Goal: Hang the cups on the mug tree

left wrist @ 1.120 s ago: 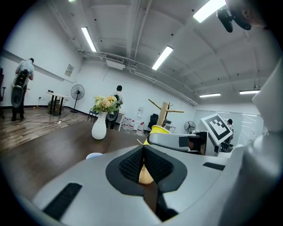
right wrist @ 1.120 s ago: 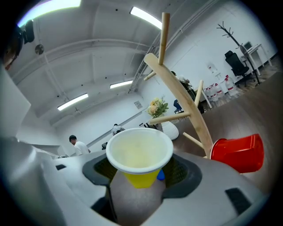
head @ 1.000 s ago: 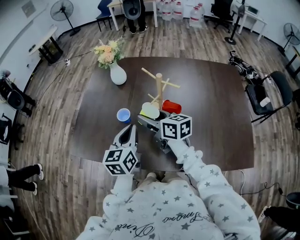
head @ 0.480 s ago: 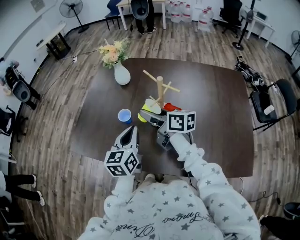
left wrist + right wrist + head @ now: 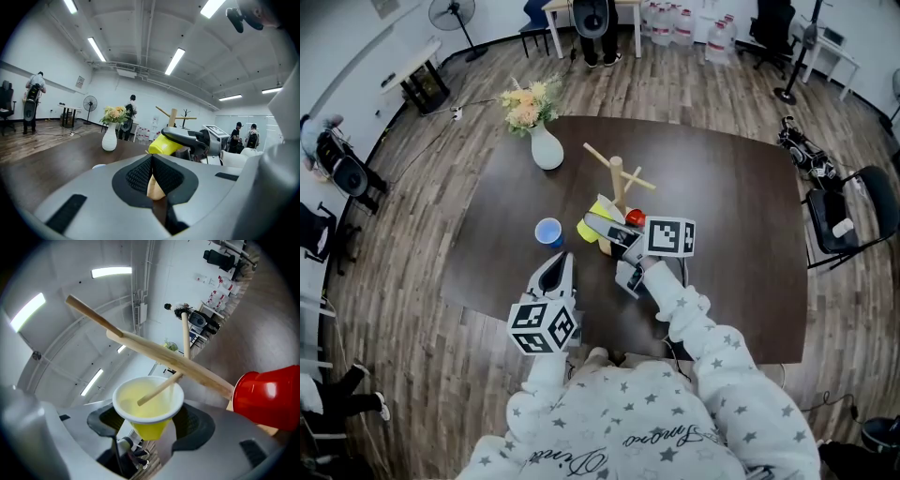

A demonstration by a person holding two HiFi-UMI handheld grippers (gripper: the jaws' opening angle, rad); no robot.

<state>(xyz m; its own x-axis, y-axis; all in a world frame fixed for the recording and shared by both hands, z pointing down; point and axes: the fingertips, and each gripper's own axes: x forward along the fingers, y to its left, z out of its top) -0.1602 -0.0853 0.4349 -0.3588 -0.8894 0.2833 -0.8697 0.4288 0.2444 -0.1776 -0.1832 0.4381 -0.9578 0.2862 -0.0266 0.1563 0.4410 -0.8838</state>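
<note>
My right gripper (image 5: 150,420) is shut on a yellow cup (image 5: 147,411), held on its side with the mouth toward the wooden mug tree (image 5: 187,366). One peg tip reaches into the cup's mouth. A red cup (image 5: 267,397) hangs on a peg at the right. In the head view the yellow cup (image 5: 595,220) sits just left of the tree (image 5: 617,180), with the red cup (image 5: 636,217) behind my right gripper (image 5: 602,227). A blue cup (image 5: 548,231) stands upright on the table, ahead of my left gripper (image 5: 560,260), which is shut and empty.
A white vase of flowers (image 5: 546,150) stands at the back left of the dark table (image 5: 741,216). Chairs, fans and people are around the room beyond the table's edges. The left gripper view shows the vase (image 5: 109,138) far ahead.
My right gripper has rolled and lifted the yellow cup up toward the tree, turning its mouth onto a peg. The left gripper has stayed where it was.
</note>
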